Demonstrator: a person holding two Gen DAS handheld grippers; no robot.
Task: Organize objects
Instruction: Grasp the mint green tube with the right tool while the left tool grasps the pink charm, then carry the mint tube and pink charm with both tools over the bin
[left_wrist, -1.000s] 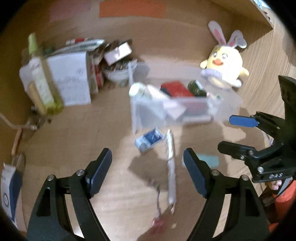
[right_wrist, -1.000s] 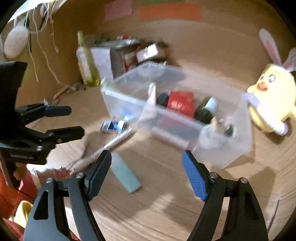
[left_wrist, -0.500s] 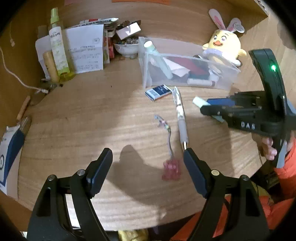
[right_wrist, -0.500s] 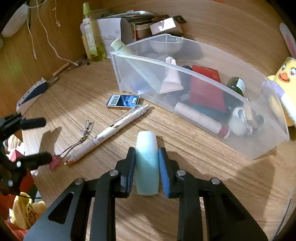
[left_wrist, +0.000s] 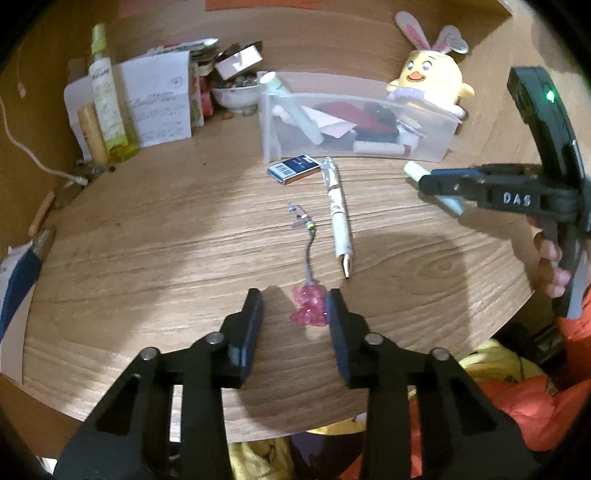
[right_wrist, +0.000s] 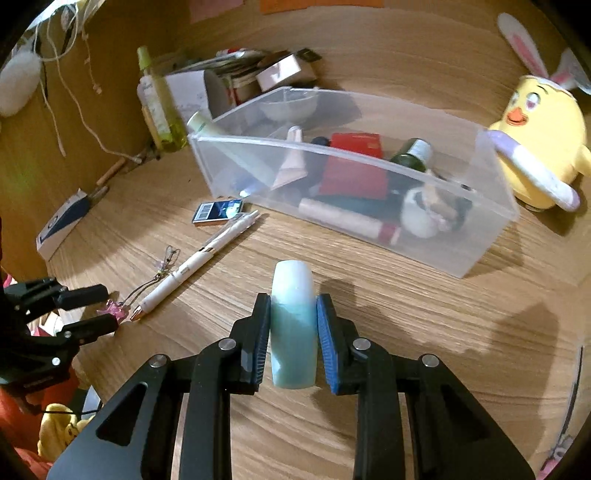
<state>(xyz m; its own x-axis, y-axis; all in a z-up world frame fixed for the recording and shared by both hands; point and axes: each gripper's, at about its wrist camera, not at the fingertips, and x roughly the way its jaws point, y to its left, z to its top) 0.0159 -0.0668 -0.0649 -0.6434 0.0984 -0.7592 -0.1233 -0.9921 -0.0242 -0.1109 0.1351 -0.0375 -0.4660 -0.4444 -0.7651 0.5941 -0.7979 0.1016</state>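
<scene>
My right gripper is shut on a pale teal block, held low over the table in front of the clear bin. The left wrist view shows that gripper side-on, with the block's end poking out. My left gripper is closing around a pink charm on a strap. The charm lies against the right finger, and the left finger stands apart from it. A white pen and a small dark blue box lie between the charm and the bin.
The bin holds several items, among them a red box and a dark bottle. A yellow chick plush sits right of it. A spray bottle, papers and a bowl crowd the back left. The table's front edge runs under my left gripper.
The right jaws closed on the teal block, which had lain loose on the table. The left gripper came down and nearer to the pink charm, and its jaws narrowed around it.
</scene>
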